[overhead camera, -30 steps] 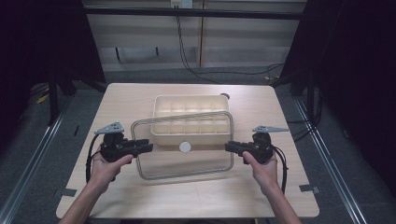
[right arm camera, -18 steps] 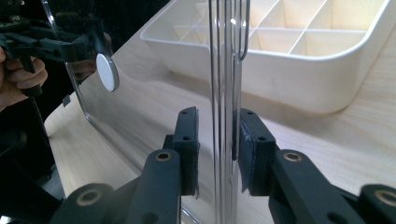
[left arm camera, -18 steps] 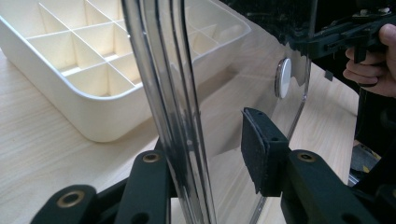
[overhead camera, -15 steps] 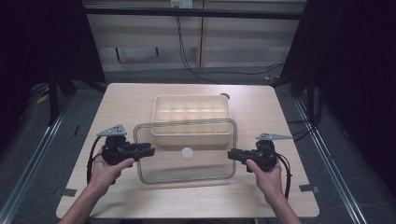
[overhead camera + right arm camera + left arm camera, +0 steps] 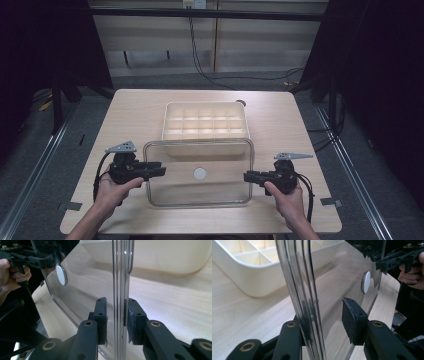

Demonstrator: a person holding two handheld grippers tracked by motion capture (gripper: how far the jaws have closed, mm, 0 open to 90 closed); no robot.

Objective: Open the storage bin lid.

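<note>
Left gripper (image 5: 159,170): at the near left of the table; jaws straddle the left rim of the clear lid (image 5: 200,192). In the left gripper view one pad (image 5: 349,320) stands a little off the plastic, so the jaws look partly open around the rim (image 5: 304,300), not clamped.
Clear lid: a transparent rectangular lid with a white round button (image 5: 199,173) at its middle, held between both grippers over the near half of the table; its far edge overlaps the near wall of the box.
Compartment box (image 5: 205,120): cream divided organiser, open on top, centre of the table, just beyond the lid.
Right gripper (image 5: 248,176): near right; both pads close on the lid's right rim (image 5: 121,290), apparently gripping it.
Step in hand: my reading is that the lid is being carried between the two grippers, off the box.
Next move: likely to set it flat, or carry it over the box; both hands must travel together and level.
Open room: bare table (image 5: 135,115) on the left, right and near sides; the near edge is close to the hands.
</note>
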